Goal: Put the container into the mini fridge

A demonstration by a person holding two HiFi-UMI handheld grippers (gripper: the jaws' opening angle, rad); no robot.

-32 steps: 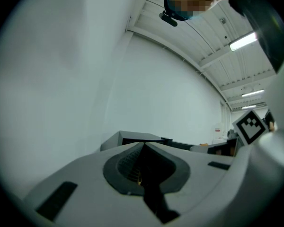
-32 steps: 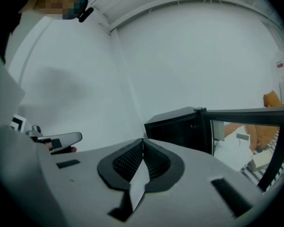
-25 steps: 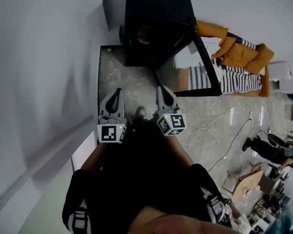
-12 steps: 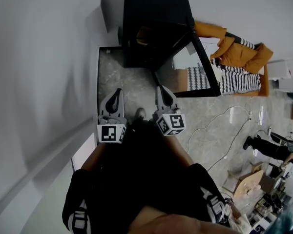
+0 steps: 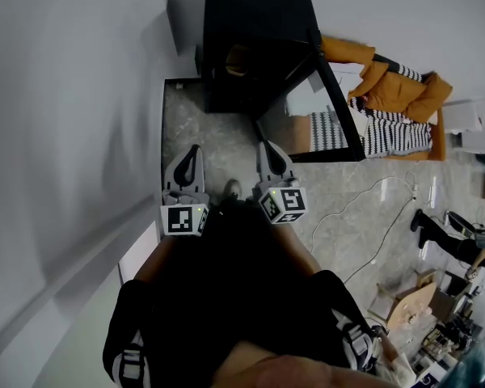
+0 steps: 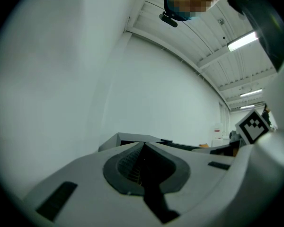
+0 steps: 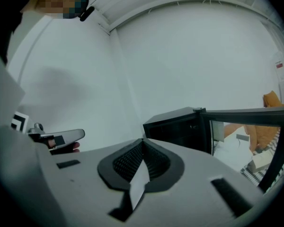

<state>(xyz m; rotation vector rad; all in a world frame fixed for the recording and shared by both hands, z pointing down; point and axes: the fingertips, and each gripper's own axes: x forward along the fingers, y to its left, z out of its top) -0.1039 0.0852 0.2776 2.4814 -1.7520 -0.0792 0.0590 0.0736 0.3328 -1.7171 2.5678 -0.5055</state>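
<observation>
Nothing much has moved: both claws stay side by side. The left claw is shut tight and holds nothing. The right claw is shut and empty too. Ahead of their tips stands the black mini fridge, its door open just past the right claw. A brown shape sits inside; I cannot tell if it is the container
</observation>
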